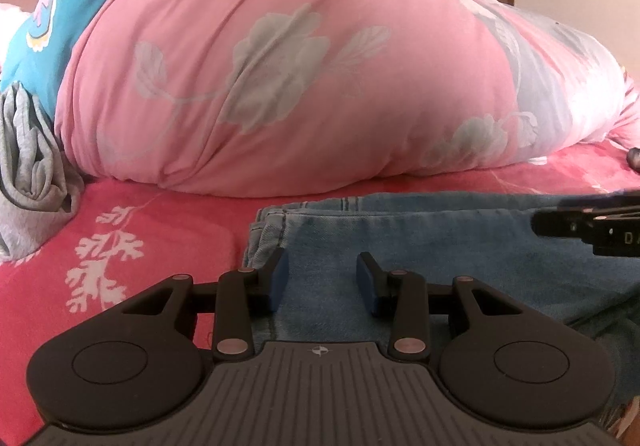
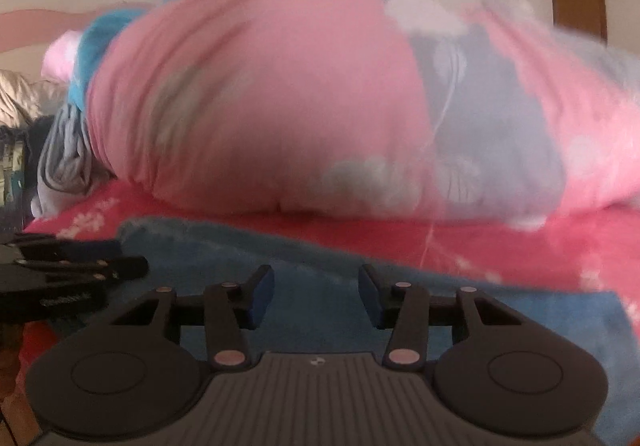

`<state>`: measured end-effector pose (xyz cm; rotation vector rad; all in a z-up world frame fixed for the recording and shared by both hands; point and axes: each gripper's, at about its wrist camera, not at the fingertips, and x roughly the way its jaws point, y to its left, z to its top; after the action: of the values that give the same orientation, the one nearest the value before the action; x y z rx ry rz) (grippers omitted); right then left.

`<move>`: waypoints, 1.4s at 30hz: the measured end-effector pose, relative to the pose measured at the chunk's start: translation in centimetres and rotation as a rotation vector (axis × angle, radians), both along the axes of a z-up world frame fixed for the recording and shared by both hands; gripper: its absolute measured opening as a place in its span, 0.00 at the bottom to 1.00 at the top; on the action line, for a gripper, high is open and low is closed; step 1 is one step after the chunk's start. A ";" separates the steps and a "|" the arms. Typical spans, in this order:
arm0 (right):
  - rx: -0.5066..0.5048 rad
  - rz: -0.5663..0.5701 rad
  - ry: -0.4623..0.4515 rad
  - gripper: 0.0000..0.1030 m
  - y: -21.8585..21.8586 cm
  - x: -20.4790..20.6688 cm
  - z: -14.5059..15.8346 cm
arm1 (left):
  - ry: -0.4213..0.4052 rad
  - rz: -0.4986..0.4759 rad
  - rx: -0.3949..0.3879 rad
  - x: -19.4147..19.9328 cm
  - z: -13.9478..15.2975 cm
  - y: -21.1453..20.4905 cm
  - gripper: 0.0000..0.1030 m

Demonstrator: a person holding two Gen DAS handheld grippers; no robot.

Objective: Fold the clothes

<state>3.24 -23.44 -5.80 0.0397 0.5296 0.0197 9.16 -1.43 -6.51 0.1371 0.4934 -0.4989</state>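
I'm working in a home bedroom: a bed (image 1: 168, 214) with a red floral sheet, a bulky pink quilt (image 1: 280, 78) at twelve o'clock.

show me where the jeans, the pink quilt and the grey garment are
jeans (image 1: 460, 246), left wrist view, on the flat denim past the fingers.
pink quilt (image 1: 280, 66), left wrist view, on its grey flower print.
grey garment (image 1: 28, 150), left wrist view, on its bunched folds.

Faded denim jeans (image 1: 440, 246) — coarse twill, soft matt cotton quilt (image 1: 280, 66), matt black plastic left gripper (image 1: 322, 278)
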 end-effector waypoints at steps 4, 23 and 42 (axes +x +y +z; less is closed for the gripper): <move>0.004 -0.105 0.097 0.42 -4.7 -0.1 -1.2 | -0.006 -0.013 0.000 0.0 -0.1 0.1 0.37; 0.022 -0.335 0.063 0.30 -13.7 -7.1 -0.1 | -0.014 -0.024 0.024 0.0 -0.1 -0.1 0.38; 0.024 -0.237 0.021 0.42 -5.0 -11.5 -1.3 | -0.085 -0.036 0.026 -1.0 0.5 0.3 0.41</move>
<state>-8.30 -28.49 -7.11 0.1258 0.5428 -0.2062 8.13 -1.09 -6.06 0.1915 0.4154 -0.5198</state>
